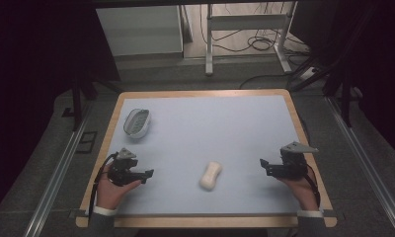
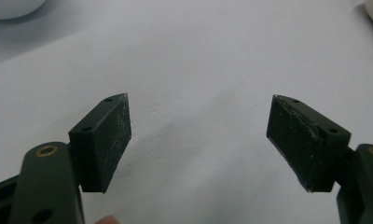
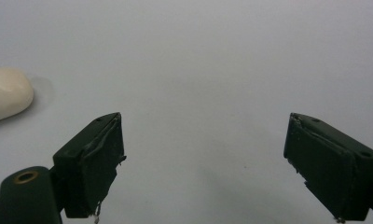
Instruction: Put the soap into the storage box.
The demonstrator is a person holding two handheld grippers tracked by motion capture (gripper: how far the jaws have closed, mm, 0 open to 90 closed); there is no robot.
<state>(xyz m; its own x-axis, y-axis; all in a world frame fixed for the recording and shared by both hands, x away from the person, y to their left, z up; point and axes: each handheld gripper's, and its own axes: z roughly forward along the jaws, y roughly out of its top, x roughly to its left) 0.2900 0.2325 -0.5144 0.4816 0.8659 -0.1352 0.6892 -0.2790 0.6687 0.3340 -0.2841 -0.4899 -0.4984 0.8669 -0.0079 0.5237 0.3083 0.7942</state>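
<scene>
Soap (image 1: 211, 176) lies near the table's (image 1: 225, 123) 6 o'clock edge, its long axis running 1 to 7 o'clock, between the left gripper (image 1: 148, 174) and right gripper (image 1: 263, 164), both spread wide and empty.

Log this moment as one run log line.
left gripper open, empty | right gripper open, empty | soap bar between | soap dish far-left

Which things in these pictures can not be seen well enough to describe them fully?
- Soap bar: cut off by the left edge in the right gripper view.
- Soap dish: too small in the high view to tell what its greenish inside holds; cut off by the top edge in the left gripper view.
- Left gripper, right gripper: jaws small and dark in the high view.
</scene>
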